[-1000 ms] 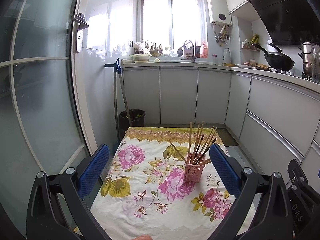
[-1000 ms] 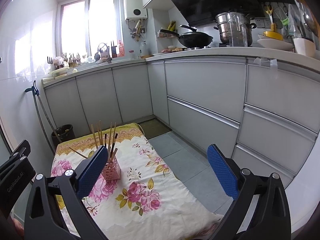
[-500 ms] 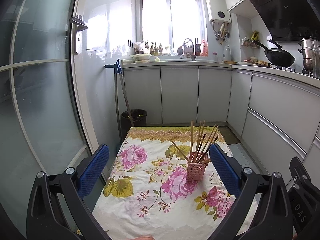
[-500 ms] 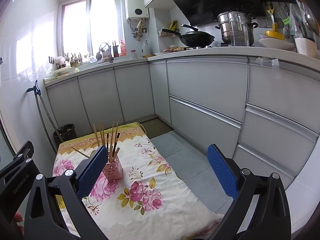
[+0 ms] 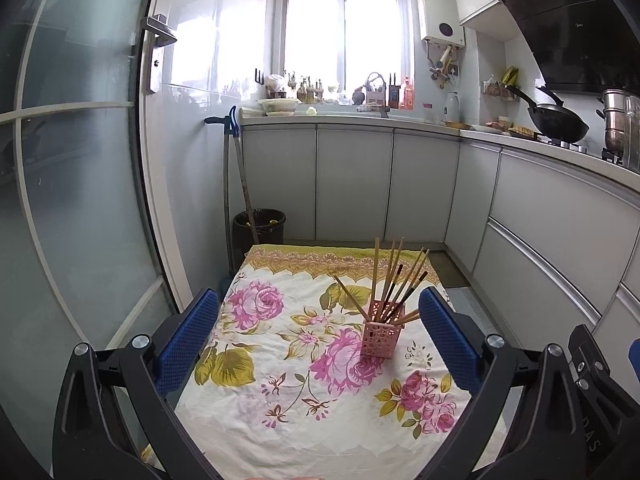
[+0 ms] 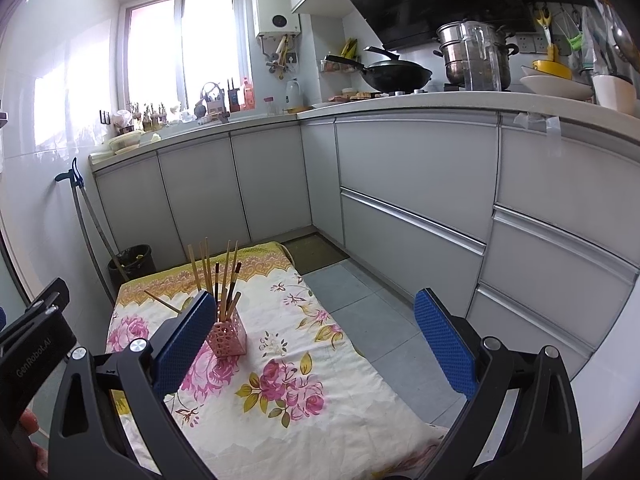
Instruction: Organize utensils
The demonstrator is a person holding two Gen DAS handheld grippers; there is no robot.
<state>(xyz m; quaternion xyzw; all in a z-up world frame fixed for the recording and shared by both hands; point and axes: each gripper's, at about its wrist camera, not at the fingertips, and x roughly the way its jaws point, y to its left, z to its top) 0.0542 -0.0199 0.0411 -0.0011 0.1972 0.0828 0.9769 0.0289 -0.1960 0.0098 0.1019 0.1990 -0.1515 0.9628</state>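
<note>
Both my tools, left tool (image 5: pixel 318 340) and right tool (image 6: pixel 314 340), gape wide and hold nothing; I have drawn them back and up over the last second. The chopsticks (image 5: pixel 394 280) stand in the pink holder (image 5: pixel 380 338) on the floral worktop (image 5: pixel 296 420), so sorting looks finished.

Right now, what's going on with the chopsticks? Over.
Left gripper open, empty. Right gripper open, empty. Wooden chopsticks standing in pink lattice holder on floral cloth. Nothing in the way.
</note>
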